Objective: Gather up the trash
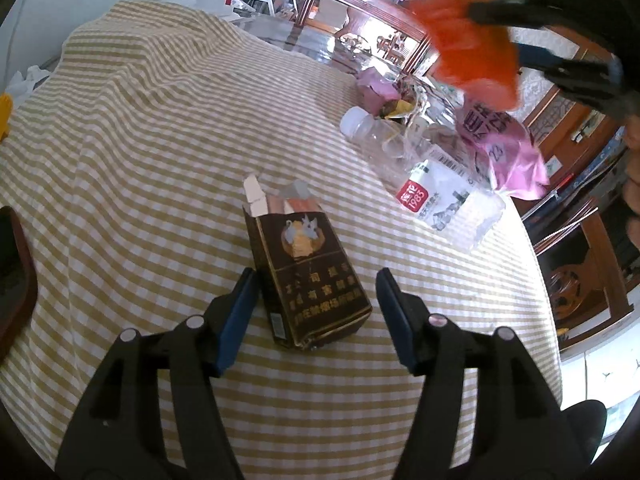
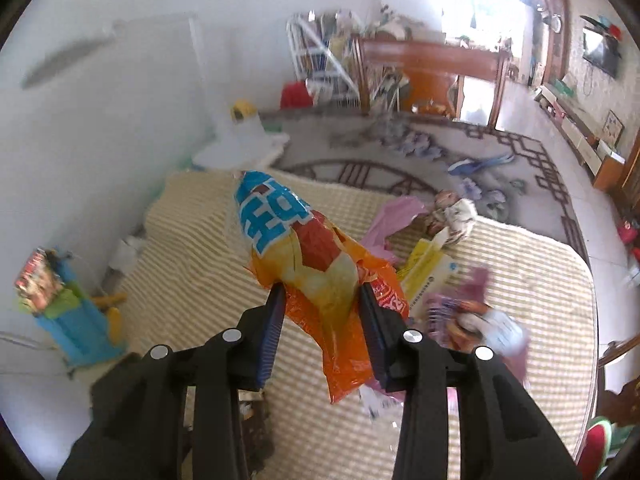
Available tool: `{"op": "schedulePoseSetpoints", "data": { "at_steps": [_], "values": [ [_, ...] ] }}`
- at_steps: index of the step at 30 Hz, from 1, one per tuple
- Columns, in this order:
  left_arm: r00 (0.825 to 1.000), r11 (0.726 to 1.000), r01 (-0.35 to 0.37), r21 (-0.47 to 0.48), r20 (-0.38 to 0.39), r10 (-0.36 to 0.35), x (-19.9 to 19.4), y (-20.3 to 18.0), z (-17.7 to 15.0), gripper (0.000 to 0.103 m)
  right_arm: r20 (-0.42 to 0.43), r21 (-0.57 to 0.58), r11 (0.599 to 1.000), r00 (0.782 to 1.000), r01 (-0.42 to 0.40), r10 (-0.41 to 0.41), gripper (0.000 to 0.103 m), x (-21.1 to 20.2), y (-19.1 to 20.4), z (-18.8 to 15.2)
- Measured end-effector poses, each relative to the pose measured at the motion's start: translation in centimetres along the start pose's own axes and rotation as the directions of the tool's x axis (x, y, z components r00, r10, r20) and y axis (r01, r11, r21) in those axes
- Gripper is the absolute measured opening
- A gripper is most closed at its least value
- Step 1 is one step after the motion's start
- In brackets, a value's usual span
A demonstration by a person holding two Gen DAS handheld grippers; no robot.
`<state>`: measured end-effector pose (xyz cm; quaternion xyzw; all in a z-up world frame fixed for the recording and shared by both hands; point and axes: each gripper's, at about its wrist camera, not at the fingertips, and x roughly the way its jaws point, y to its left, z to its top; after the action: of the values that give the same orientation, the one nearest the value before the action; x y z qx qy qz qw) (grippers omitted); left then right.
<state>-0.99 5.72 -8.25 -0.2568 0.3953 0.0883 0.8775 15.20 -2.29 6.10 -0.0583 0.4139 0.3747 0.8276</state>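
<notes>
Left wrist view: the left claw (image 1: pixel 316 312) stands partly open around one dark cigarette pack (image 1: pixel 308 276), lying on the checked worktop (image 1: pixel 140 152); its left pad is just beside the pack's edge, its right pad apart from it. Beyond lie one clear plastic bottle (image 1: pixel 416 168) and one pink wrapper (image 1: pixel 508 148). Right wrist view: the right claw (image 2: pixel 322 320) is clamped on one orange snack bag (image 2: pixel 320 276), raised above the worktop. Farther off, one yellow box (image 2: pixel 428 268) and more wrappers, blurred, count unclear.
</notes>
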Motion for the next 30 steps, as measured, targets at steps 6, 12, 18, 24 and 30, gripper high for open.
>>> {"op": "schedulePoseSetpoints", "data": {
  "at_steps": [6,12,18,24,30],
  "values": [
    [1.0,1.0,0.014,-0.013,0.007,-0.014,0.0,0.4,0.0,0.059,0.078,0.068,0.995,0.995,-0.071,0.066,0.037,-5.2,-1.1,-1.8],
    [1.0,0.999,-0.006,0.05,0.015,0.006,0.1,-0.5,-0.3,0.066,0.101,0.129,0.982,0.987,-0.138,0.126,0.037,-7.5,-1.6,-4.8],
    [1.0,0.999,0.018,0.038,0.018,-0.018,0.0,-0.2,-0.3,0.07,0.097,0.146,0.977,0.985,-0.155,0.142,0.037,-8.4,-1.7,-7.8],
    [0.999,0.999,0.048,0.0,0.008,-0.048,-0.1,0.1,-0.1,0.075,0.11,0.194,0.967,0.983,-0.167,0.147,0.037,-9.3,-3.0,-10.4],
    [1.0,0.999,0.028,0.028,0.005,-0.028,0.1,-0.6,-0.2,0.08,0.109,0.269,0.95,0.985,-0.16,0.135,0.037,-10.0,-5.1,-13.7]
  ]
}}
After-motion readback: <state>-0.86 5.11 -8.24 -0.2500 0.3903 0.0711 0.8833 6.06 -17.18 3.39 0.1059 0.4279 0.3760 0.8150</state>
